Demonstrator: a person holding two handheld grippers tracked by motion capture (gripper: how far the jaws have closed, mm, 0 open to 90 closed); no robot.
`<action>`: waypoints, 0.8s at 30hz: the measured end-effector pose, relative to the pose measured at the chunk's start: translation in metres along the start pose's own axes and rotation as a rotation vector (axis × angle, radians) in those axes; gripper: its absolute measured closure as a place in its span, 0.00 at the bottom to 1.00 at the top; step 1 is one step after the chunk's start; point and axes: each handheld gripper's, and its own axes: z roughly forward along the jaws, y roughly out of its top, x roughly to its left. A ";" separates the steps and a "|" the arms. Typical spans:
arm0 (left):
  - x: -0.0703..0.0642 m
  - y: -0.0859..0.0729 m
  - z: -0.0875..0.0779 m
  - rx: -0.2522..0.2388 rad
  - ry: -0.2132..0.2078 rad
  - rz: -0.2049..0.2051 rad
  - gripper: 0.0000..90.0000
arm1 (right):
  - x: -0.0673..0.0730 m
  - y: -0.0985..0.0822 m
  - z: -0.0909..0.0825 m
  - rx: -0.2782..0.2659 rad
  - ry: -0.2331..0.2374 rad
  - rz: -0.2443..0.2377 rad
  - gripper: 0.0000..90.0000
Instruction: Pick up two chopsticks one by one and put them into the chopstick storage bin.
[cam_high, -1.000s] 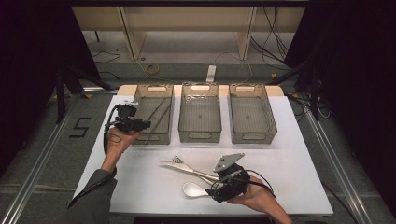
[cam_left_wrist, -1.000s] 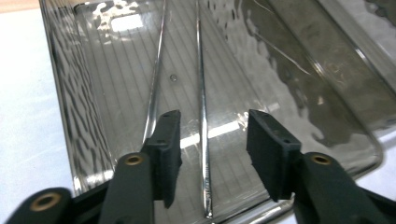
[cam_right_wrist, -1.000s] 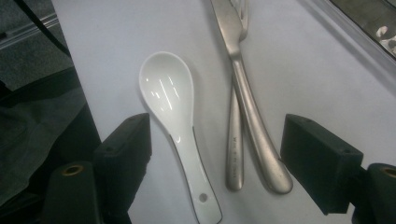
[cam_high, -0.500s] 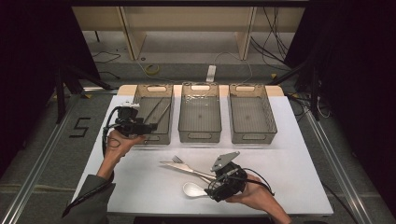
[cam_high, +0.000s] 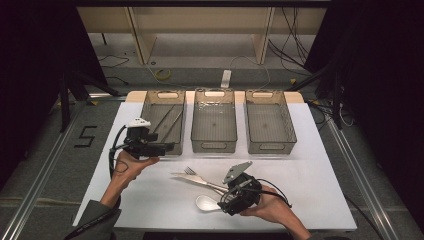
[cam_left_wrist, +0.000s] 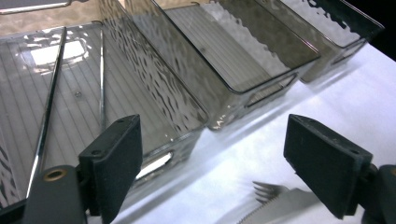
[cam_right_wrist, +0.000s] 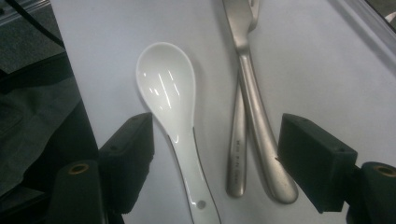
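Right now the right hand-held gripper (cam_high: 227, 199) hovers near the front edge of the surface (cam_high: 320, 200), jaws wide apart and empty, with the white spoon (cam_right_wrist: 173, 112) and the handles of the metal fork (cam_right_wrist: 254, 93) and knife (cam_right_wrist: 237, 140) lying flat between them, untouched. Spoon looks ceramic: light, stiff, glossy, so likely slippery and chippable; best gripped across the narrow handle just behind the bowl. Fork and knife lie crossed and touching, thin and hard against the surface, probably tricky to lift singly. Left hand-held gripper (cam_high: 165, 147) sits by the front end of the left bin (cam_high: 150, 107), which holds chopsticks (cam_left_wrist: 49, 100); its jaws have just been opening and hold nothing.
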 end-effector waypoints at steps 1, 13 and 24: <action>-0.002 -0.002 -0.001 -0.004 -0.010 -0.004 0.21 | 0.000 0.001 0.001 0.004 0.002 -0.006 0.32; -0.026 -0.019 -0.009 -0.035 -0.071 0.047 0.19 | 0.002 0.007 0.007 0.034 0.032 -0.031 0.34; -0.038 -0.037 -0.017 -0.045 -0.082 0.058 0.17 | 0.006 0.006 0.013 0.080 0.050 -0.051 0.41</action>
